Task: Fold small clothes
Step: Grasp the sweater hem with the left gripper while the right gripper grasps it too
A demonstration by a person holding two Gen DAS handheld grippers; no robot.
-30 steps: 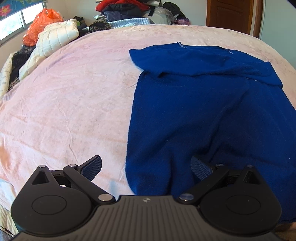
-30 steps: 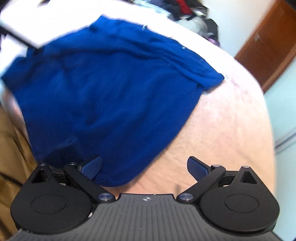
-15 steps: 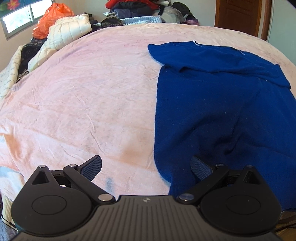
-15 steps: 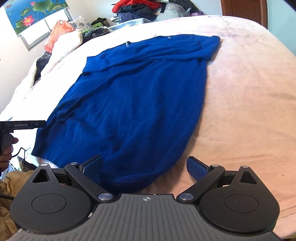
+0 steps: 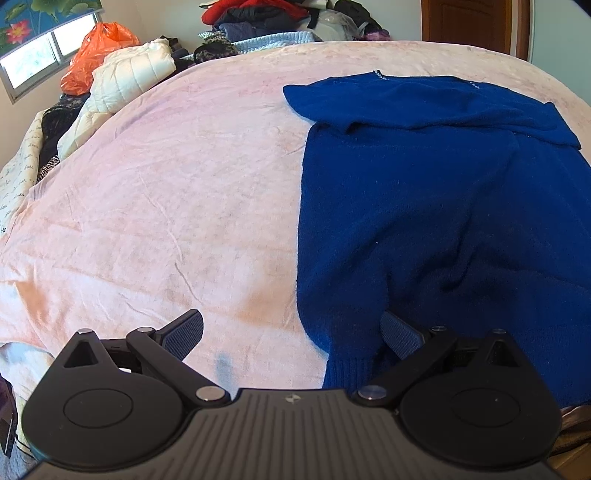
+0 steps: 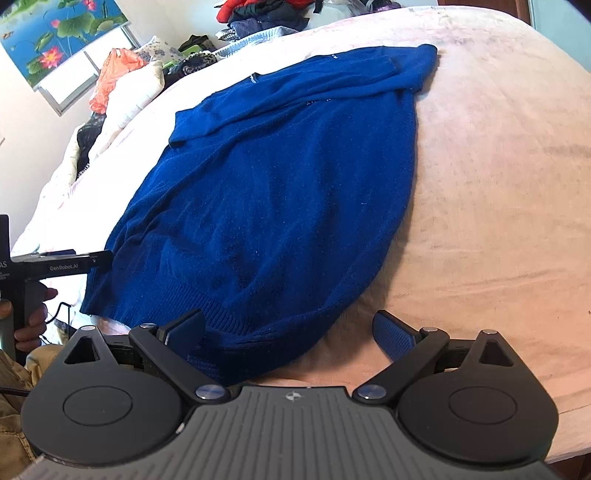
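A dark blue knit sweater (image 5: 424,206) lies flat on the pink bedspread (image 5: 166,206), sleeves folded across its top and ribbed hem at the near edge. It also shows in the right wrist view (image 6: 280,192). My left gripper (image 5: 291,332) is open at the sweater's near left hem corner, which lies between the fingers. My right gripper (image 6: 288,332) is open at the near right hem corner, the hem over its left finger side. The left gripper (image 6: 98,258) shows from the side at the sweater's left edge in the right wrist view.
A white puffy jacket (image 5: 125,77), an orange bag (image 5: 96,51) and a pile of clothes (image 5: 266,18) lie along the bed's far and left sides. A wooden door (image 5: 469,22) stands behind. The bed's near edge is just under both grippers.
The left gripper has shifted left and then settled at the hem corner. The right gripper swung from a tilted blurred view to a steady one at the hem. Both stayed open.
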